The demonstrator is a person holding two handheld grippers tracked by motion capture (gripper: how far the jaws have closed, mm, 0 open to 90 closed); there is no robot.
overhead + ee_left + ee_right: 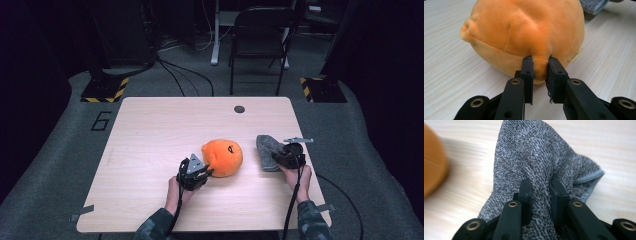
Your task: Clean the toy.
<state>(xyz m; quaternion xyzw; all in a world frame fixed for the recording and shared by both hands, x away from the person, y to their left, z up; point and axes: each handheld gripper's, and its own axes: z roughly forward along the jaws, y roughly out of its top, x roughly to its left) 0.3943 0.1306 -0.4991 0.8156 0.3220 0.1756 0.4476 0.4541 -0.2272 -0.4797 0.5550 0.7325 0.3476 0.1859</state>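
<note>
So both forearms come in from the bottom edge of the high view, camo-ish sleeves, hands resting low on the light wood table [150,125] w/ cables trailing back toward the person. Left hand-held gripper [206,171] is angled up and to the right, its grey three-cornered plate on top, and it's pinched onto the near lower side of the orange plush toy [223,157]. In the left gripper view the jaws are narrow w/ a fold of orange fabric squeezed between them, right by the bottom seam of the orange plush toy [524,32]; a small tan label sticks out on its right side. The plush sits on the table a bit right of center, towards the near edge. Right hand-held gripper [281,158] points more or less straight fwd, the hand behind it, and it's clamped on the grey knit cloth [267,150]. The right gripper view has the grey knit cloth [536,165] bunched up btwn the jaws, lighter hem edge showing at right. Cloth lies just right of the plush, near but not touching afaict.
</note>
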